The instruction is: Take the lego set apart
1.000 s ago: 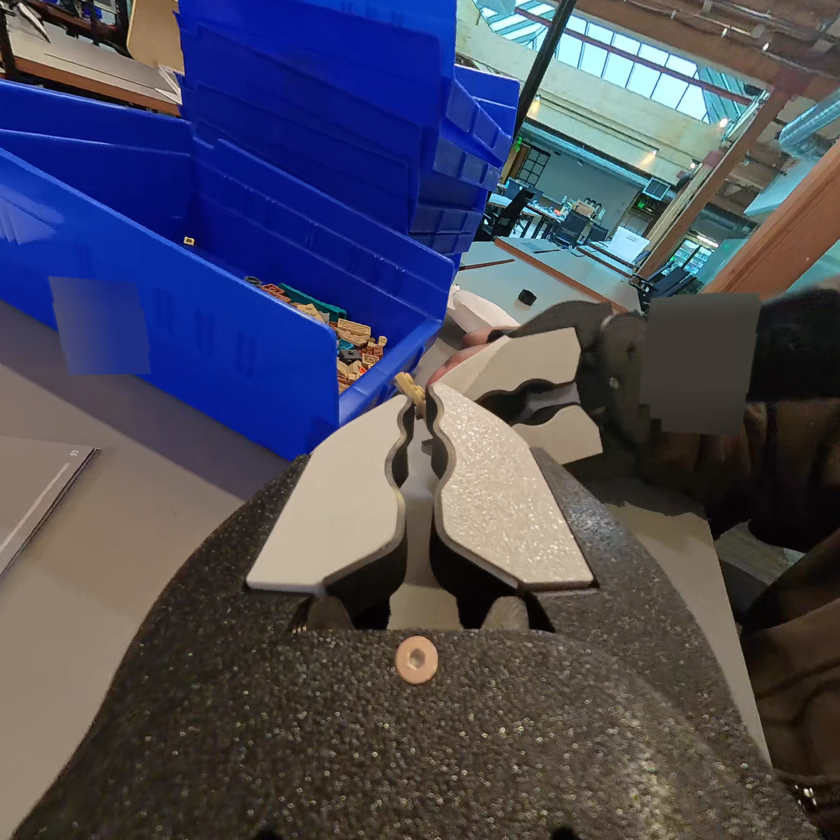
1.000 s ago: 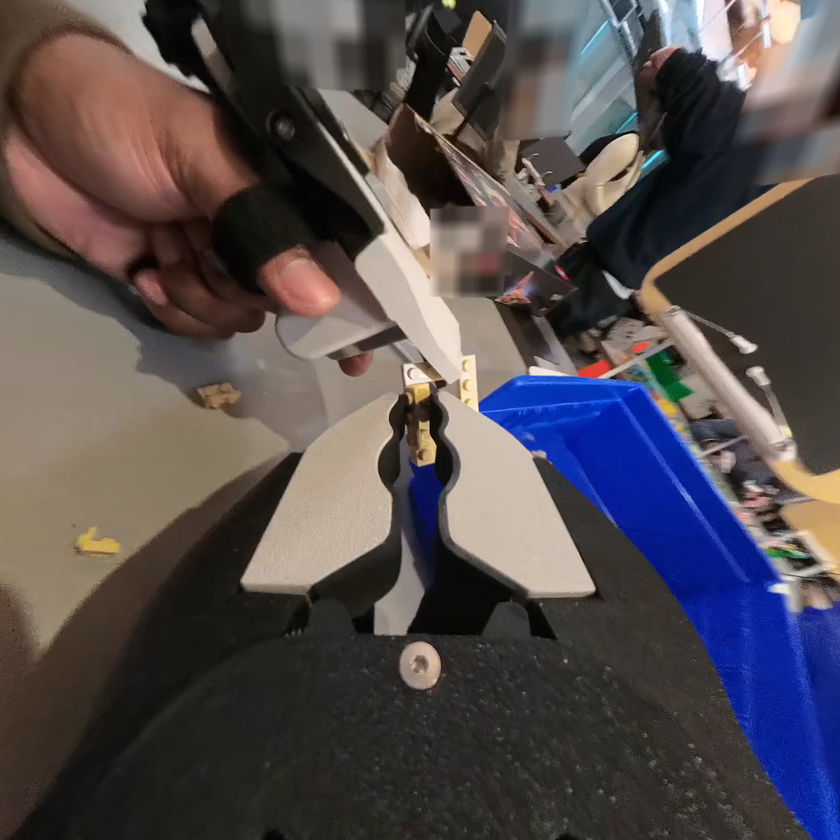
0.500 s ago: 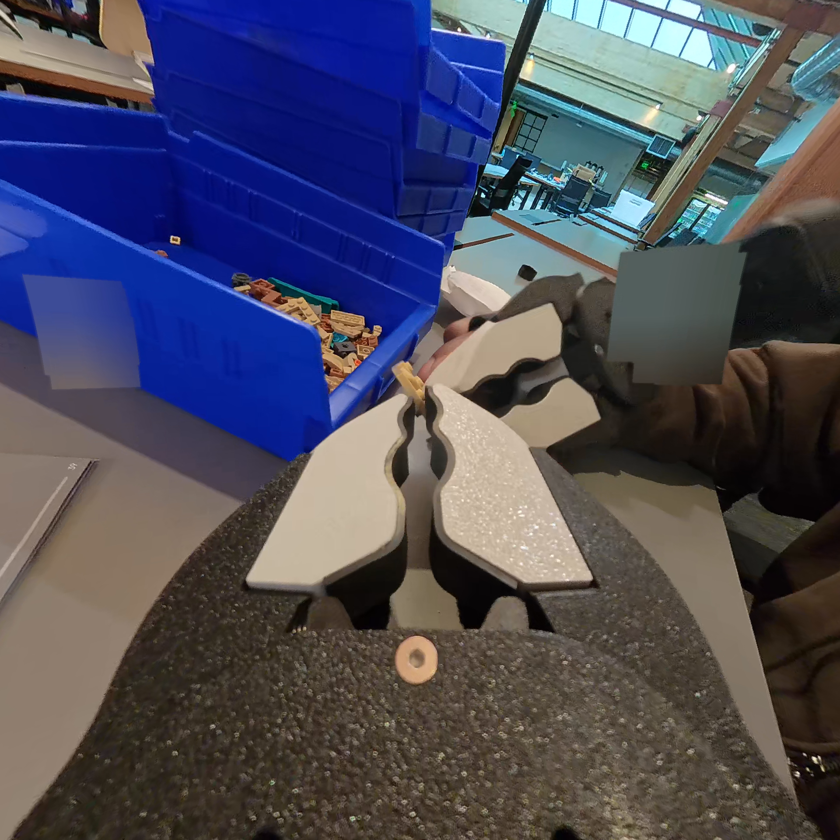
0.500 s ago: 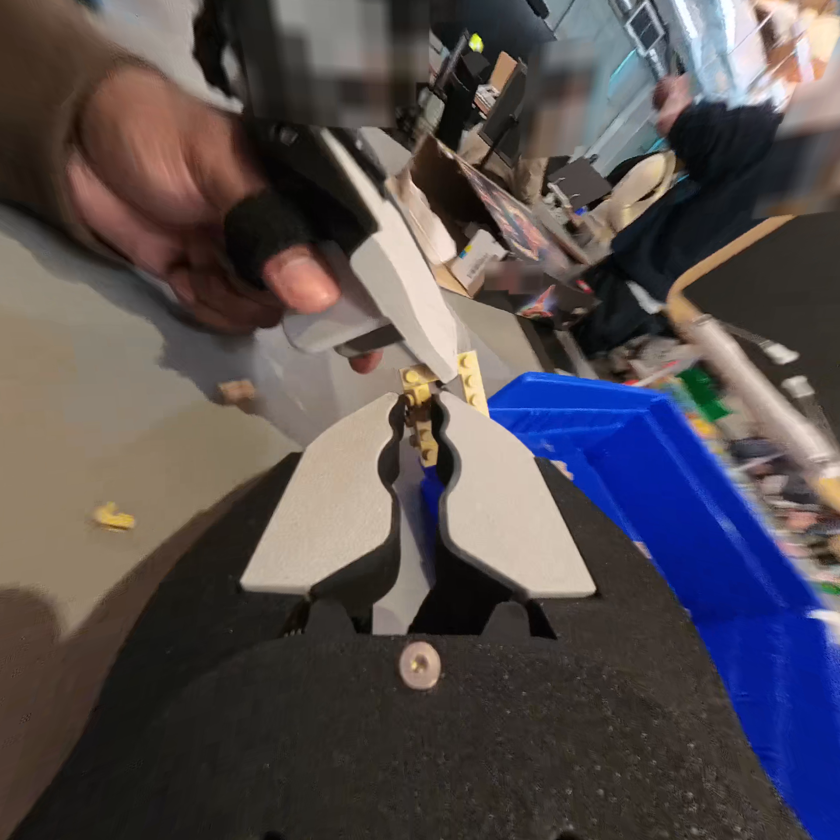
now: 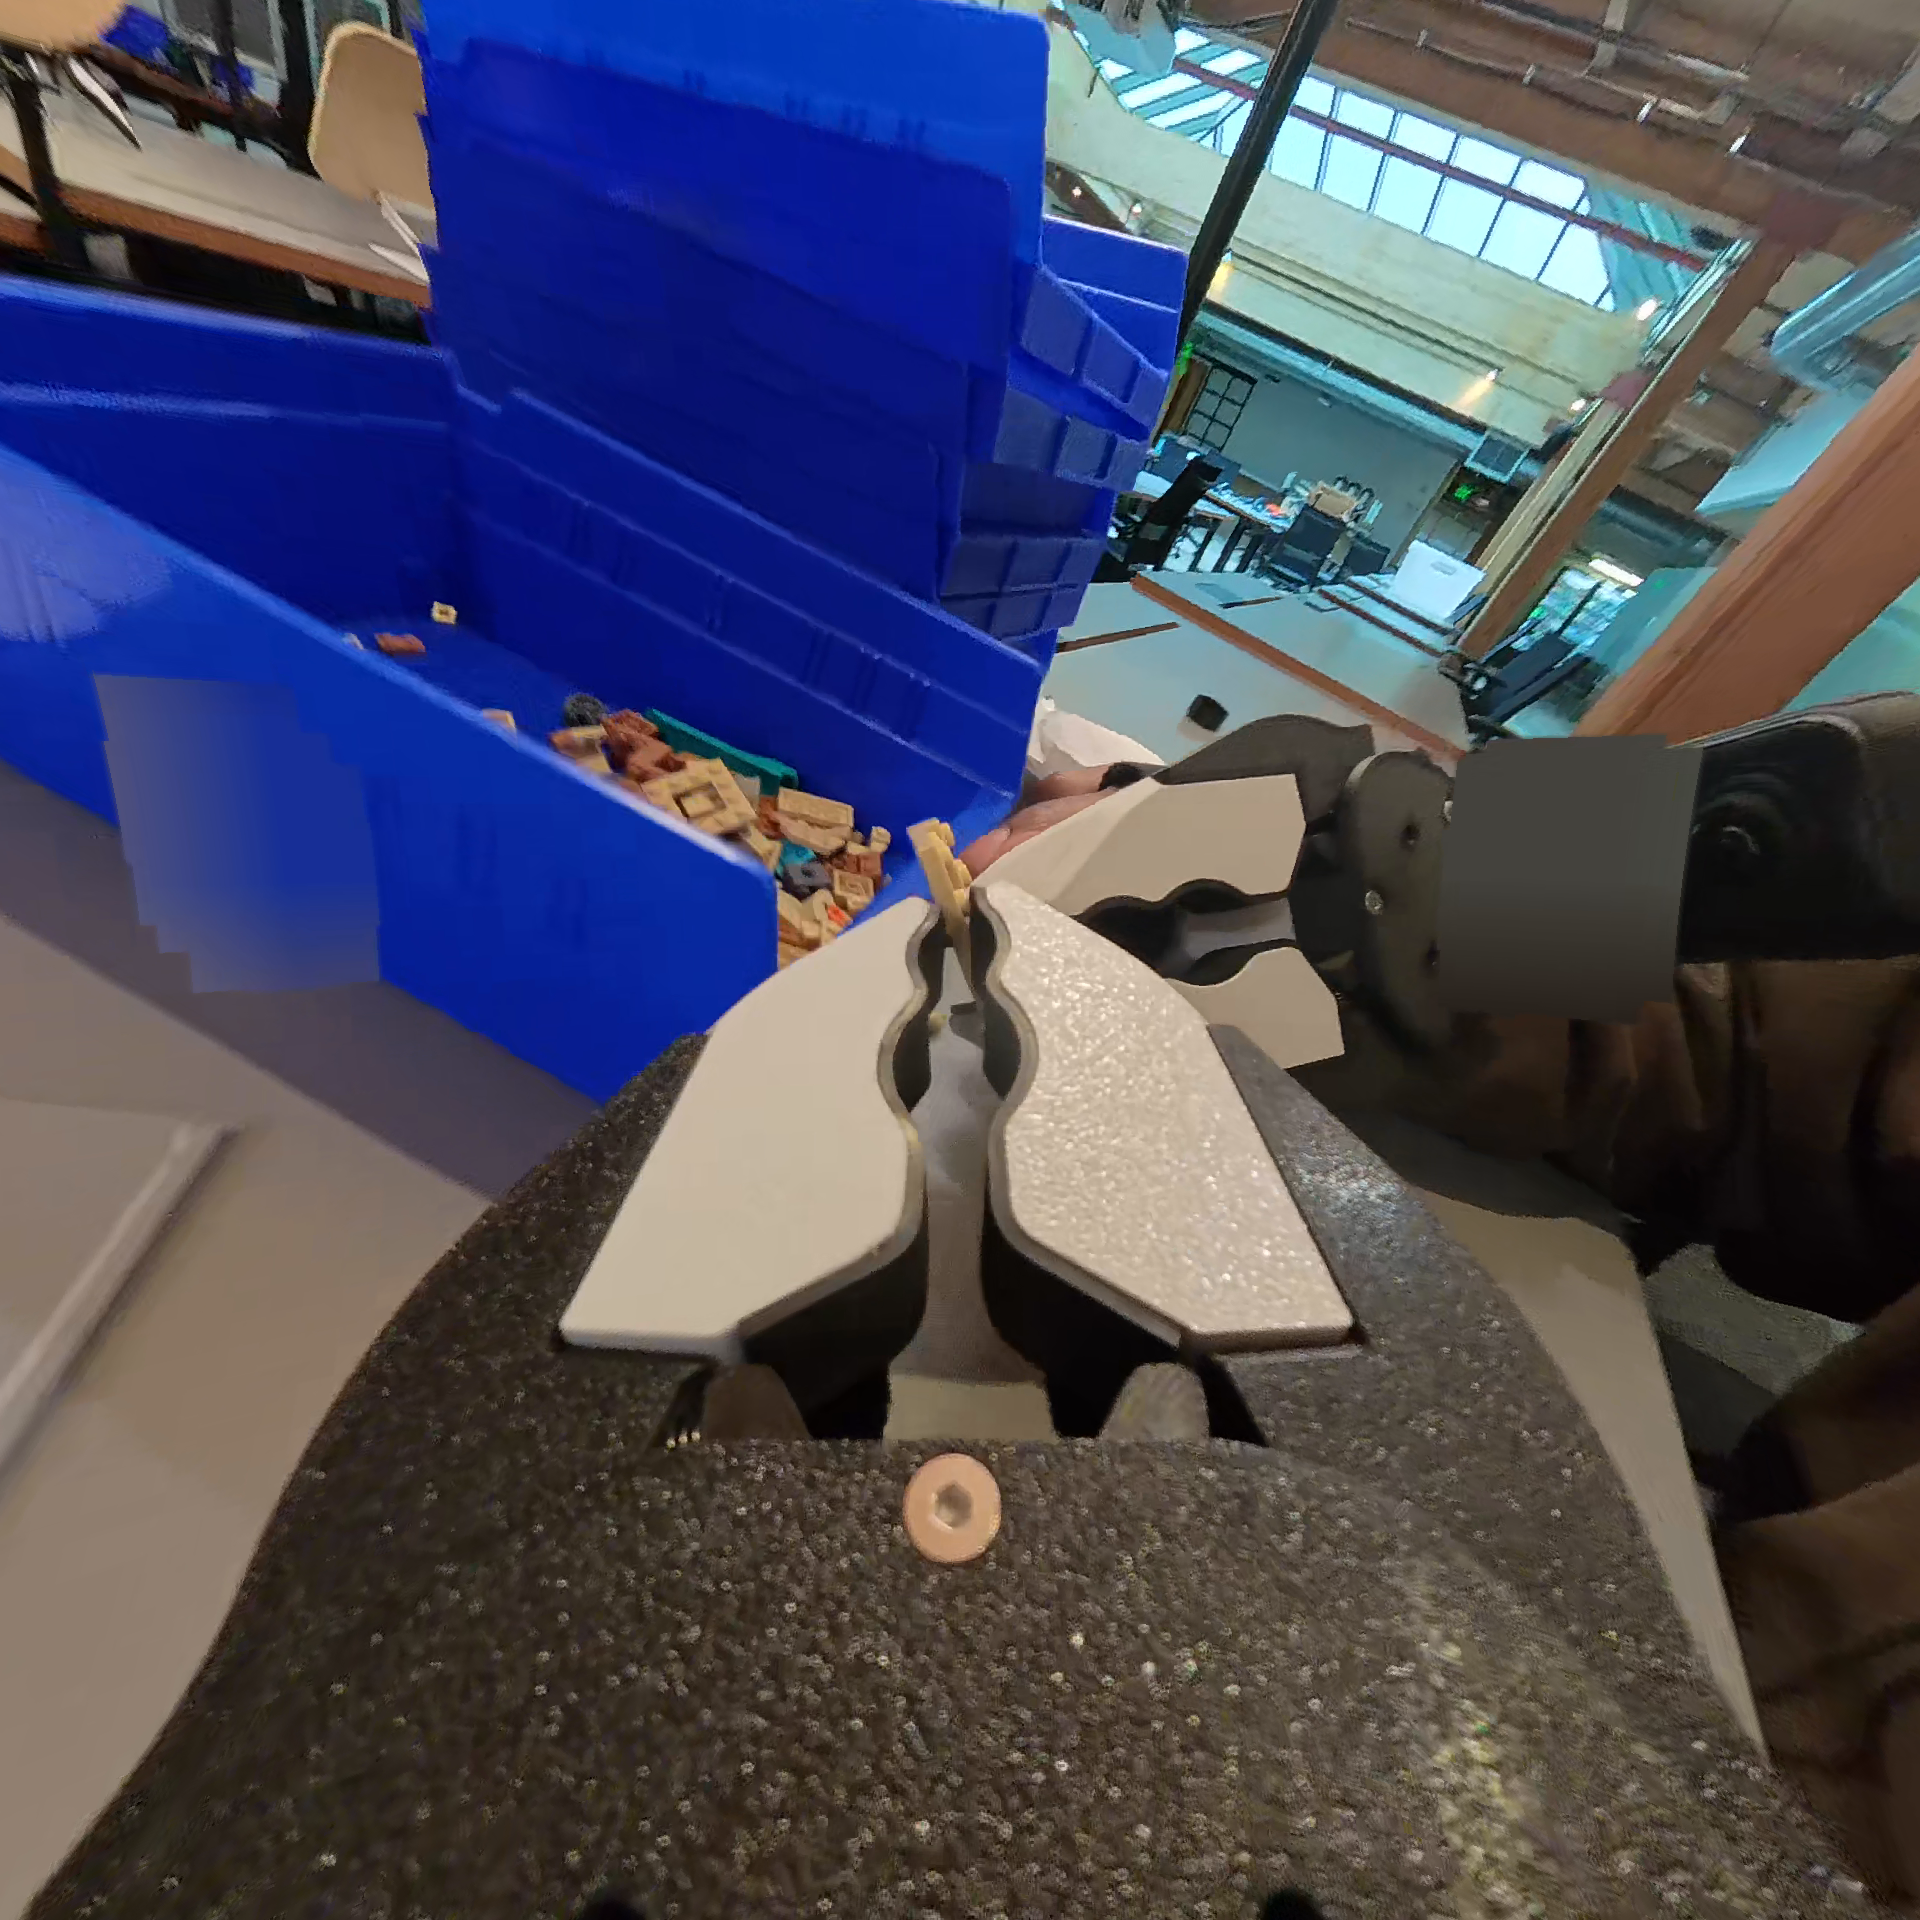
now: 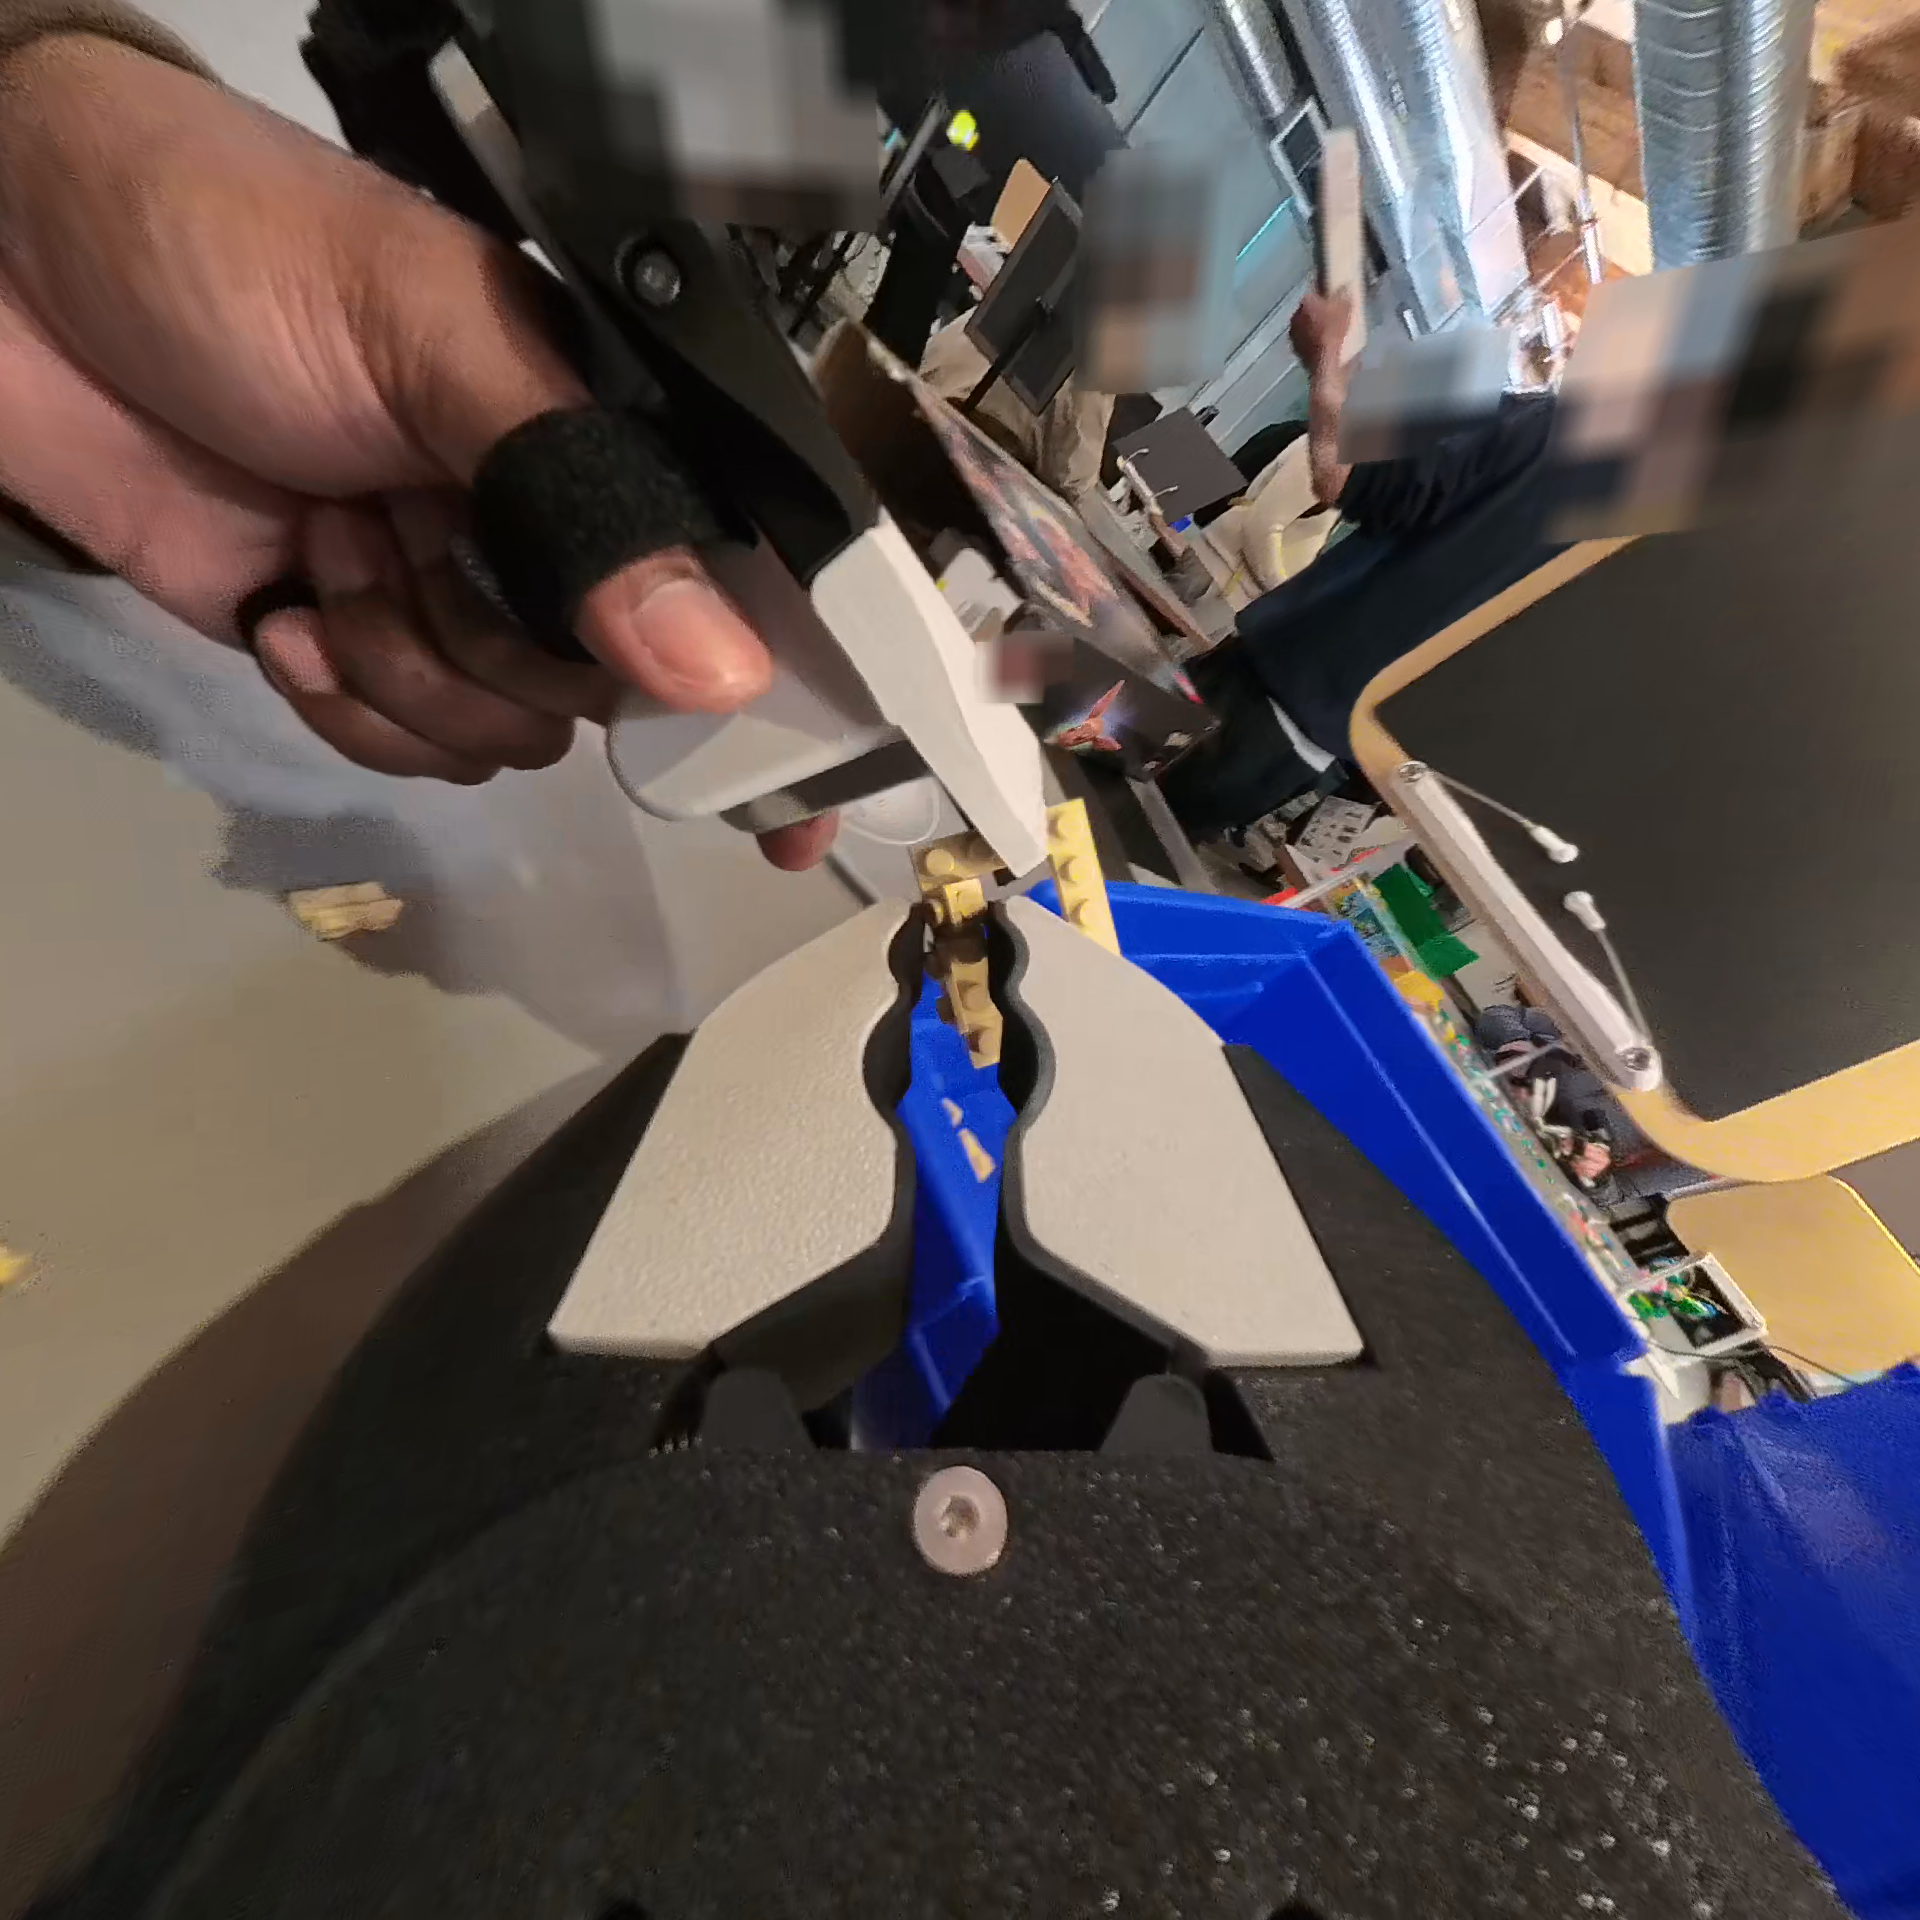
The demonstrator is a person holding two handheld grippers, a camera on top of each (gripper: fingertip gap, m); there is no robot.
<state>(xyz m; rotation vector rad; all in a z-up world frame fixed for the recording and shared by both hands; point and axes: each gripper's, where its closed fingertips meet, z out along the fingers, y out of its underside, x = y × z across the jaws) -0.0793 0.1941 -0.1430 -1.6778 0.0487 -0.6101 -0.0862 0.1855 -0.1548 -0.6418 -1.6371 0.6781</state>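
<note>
Holding mixed toy bricks [image 5: 727,805]: blue bin [image 5: 540,894].

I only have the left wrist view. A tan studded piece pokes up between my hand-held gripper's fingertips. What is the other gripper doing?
Observer: The right hand-held gripper is shut on a tan studded toy-brick assembly.
Operator: Is mine on the same piece?
Observer: Yes; your left hand-held gripper pinches the assembly's top, tip to tip with the right.
Operator: What lies below?
Observer: The blue plastic bin shows through the right gripper's jaws.
Operator: Anything loose on the table?
Observer: A tan brick piece lies on the grey tabletop.
</note>
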